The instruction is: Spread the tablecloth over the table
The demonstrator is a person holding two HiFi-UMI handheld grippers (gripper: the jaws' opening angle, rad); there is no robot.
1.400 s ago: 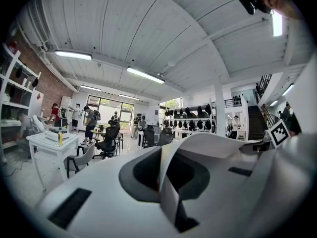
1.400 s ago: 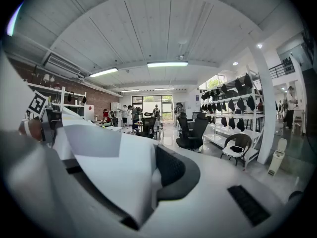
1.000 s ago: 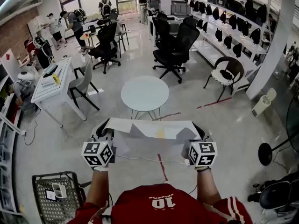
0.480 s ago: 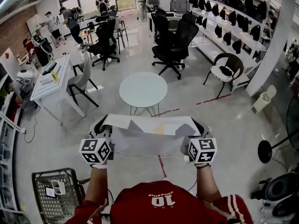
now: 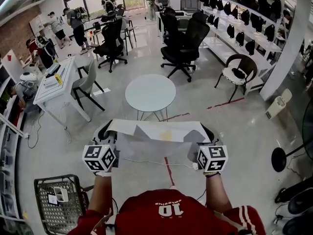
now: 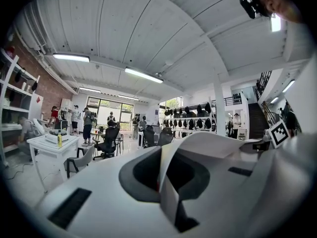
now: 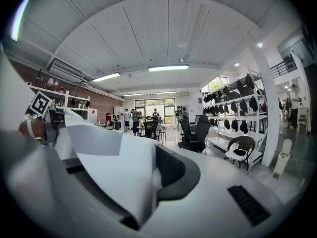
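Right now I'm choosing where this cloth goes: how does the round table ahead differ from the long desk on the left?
The round table has a circular top that looks bare; the desk has a long rectangular top carrying a few items. The round table stands alone, straight beyond the tablecloth; the desk sits off to the left with a grey chair beside it. Both have pale tops on thin legs.

Head view steeply down, gripper views level and forward, sharing the office chairs.
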